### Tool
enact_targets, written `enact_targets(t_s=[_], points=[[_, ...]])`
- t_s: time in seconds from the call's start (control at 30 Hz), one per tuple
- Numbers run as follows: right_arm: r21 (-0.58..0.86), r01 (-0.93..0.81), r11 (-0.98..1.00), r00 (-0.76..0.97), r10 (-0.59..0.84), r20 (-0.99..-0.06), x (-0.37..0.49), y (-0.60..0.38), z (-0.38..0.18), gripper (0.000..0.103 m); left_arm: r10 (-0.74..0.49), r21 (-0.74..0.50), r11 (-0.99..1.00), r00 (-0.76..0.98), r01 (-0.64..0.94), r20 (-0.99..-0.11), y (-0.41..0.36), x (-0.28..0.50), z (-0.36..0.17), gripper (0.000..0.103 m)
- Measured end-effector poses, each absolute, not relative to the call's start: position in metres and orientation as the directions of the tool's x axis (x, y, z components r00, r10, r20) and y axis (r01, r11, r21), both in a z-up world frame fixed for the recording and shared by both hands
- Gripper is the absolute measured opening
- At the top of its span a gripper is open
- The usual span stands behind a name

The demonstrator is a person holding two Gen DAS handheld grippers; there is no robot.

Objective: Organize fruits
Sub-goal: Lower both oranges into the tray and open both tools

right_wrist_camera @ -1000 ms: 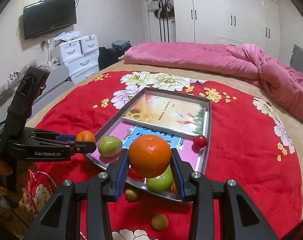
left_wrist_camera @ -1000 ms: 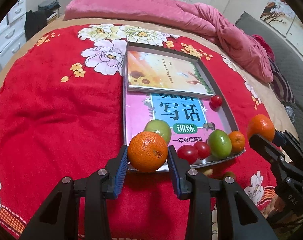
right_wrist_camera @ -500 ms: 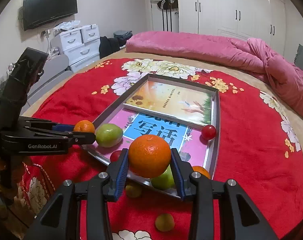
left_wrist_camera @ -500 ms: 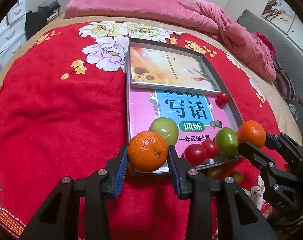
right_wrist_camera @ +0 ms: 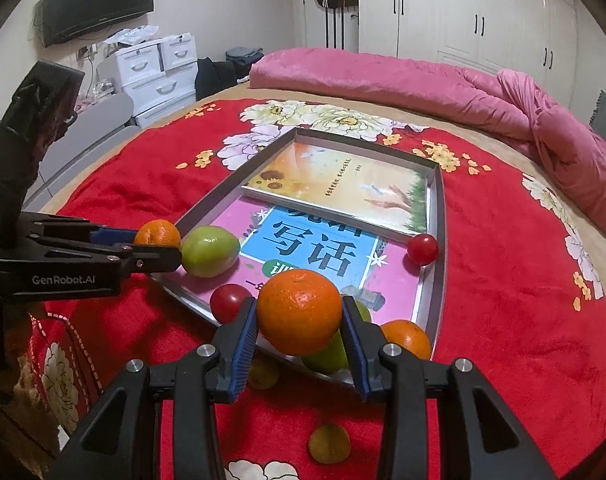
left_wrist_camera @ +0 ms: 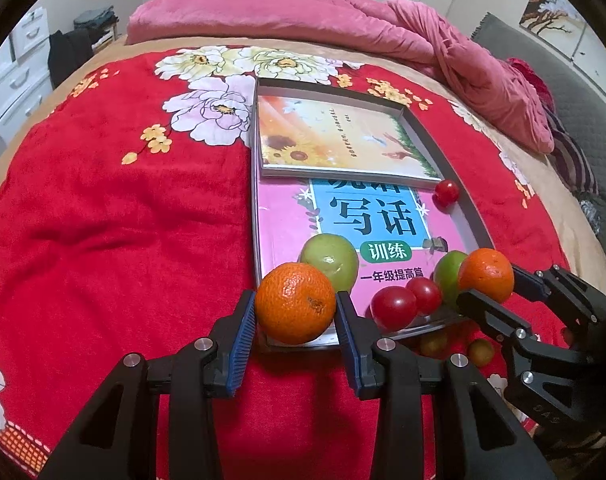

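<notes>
- My left gripper (left_wrist_camera: 296,316) clamps one orange (left_wrist_camera: 295,302); my right gripper (right_wrist_camera: 299,322) clamps another orange (right_wrist_camera: 299,311), both over the near end of the metal tray (right_wrist_camera: 437,240).
- The tray sits on a red floral blanket (left_wrist_camera: 103,220); pink duvet (right_wrist_camera: 383,80), white wardrobes (right_wrist_camera: 463,12), wall TV (right_wrist_camera: 99,0) beyond.

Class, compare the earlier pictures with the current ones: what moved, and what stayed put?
The right gripper, clamping its orange mandarin, has come down towards the grey metal tray. The left gripper stayed, gripping its own mandarin. Fruit in the tray kept its place.
</notes>
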State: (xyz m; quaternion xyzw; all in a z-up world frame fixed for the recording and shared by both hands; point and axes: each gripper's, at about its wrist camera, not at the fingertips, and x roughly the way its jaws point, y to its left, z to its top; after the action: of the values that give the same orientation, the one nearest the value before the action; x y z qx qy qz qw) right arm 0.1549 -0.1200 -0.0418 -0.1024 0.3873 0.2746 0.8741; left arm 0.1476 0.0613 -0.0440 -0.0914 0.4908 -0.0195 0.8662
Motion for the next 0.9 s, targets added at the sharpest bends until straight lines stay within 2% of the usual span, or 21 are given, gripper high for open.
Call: enact_targets(t_s=[0.9], points=[[0.023,-0.581,0.813,0.542,0.409,-0.734,0.1492,-0.1139,-0.0433,0.045,-0.136,-0.195,0.979,0.517,-0.062,-0.845,0.0629,0.1478,-0.0431,0.042]])
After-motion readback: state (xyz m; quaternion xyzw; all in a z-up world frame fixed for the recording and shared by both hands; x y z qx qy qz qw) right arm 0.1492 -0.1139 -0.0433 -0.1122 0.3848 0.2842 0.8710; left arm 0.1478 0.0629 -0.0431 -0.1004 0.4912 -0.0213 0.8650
